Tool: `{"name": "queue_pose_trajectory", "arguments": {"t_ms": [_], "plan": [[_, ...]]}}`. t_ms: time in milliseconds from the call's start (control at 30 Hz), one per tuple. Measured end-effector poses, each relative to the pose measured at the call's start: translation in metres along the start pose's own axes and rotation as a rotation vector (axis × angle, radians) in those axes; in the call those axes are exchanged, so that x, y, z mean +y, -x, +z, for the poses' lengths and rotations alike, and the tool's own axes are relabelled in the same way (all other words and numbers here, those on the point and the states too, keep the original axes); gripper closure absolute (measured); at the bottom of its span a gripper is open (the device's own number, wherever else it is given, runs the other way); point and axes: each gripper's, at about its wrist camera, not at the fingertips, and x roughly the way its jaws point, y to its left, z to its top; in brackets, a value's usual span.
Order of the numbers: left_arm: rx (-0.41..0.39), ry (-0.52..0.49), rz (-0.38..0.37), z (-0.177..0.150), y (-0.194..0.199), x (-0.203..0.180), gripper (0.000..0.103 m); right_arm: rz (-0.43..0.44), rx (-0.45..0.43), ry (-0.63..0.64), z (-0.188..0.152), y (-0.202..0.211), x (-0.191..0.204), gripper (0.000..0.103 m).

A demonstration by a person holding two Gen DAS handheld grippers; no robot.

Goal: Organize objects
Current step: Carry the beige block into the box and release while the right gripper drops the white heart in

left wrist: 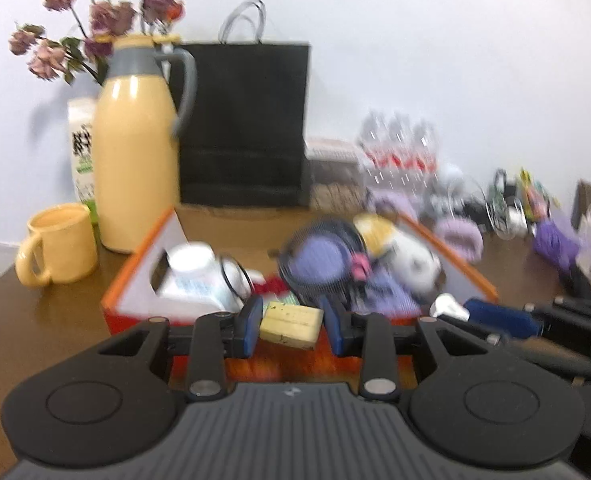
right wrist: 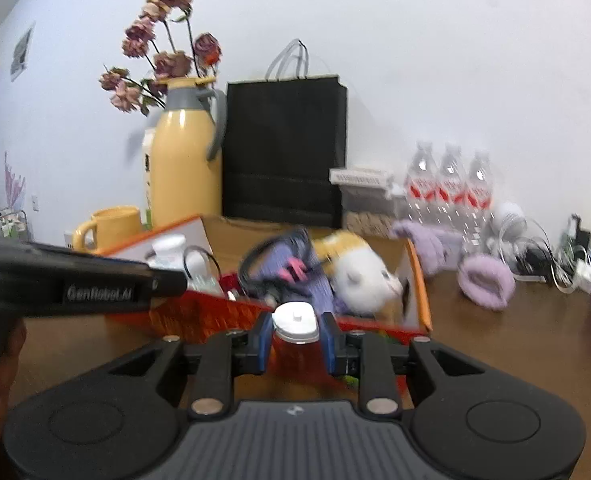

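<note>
Left gripper [left wrist: 291, 326] pinches a pale block [left wrist: 291, 323], probably light and a bit crumbly. Right gripper [right wrist: 296, 338] clamps a slick bottle [right wrist: 296, 323] by its cap, near the tabletop's front edge.

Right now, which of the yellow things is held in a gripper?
The small yellow block, clamped in the left gripper. The jug and mug stand on the table.

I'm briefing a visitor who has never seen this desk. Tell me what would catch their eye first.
The tall yellow thermos jug with dried pink flowers behind it stands at the back left, beside a black paper bag. In the middle, an orange-rimmed box overflows with clutter, including a white and yellow plush toy. Up close, the left tongs pinch a pale yellow block.
</note>
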Motion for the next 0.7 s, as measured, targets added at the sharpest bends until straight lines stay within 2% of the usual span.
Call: {"name": "queue_pose_trajectory", "arguments": {"t_ms": [167,267,367,467,600,700], "plan": [[-0.074,0.012,0.038,0.031,-0.013,0.017,0.069,0.015,-0.052,0.021,0.028,-0.028,0.018,0.079],[-0.09,0.028,0.051,0.045,-0.032,0.03,0.069,0.02,-0.064,0.013,0.042,-0.054,0.025,0.079],[-0.074,0.047,0.043,0.051,-0.054,0.043,0.069,0.016,-0.061,0.005,0.048,-0.082,0.028,0.079],[-0.056,0.012,0.04,0.053,-0.076,0.049,0.069,0.011,-0.047,0.012,0.046,-0.106,0.026,0.079],[-0.032,-0.026,0.02,0.05,-0.098,0.056,0.069,0.0,-0.025,0.024,0.04,-0.121,0.018,0.079],[-0.002,-0.015,0.003,0.048,-0.11,0.065,0.069,-0.004,-0.001,0.028,0.037,-0.127,0.012,0.079]]}}
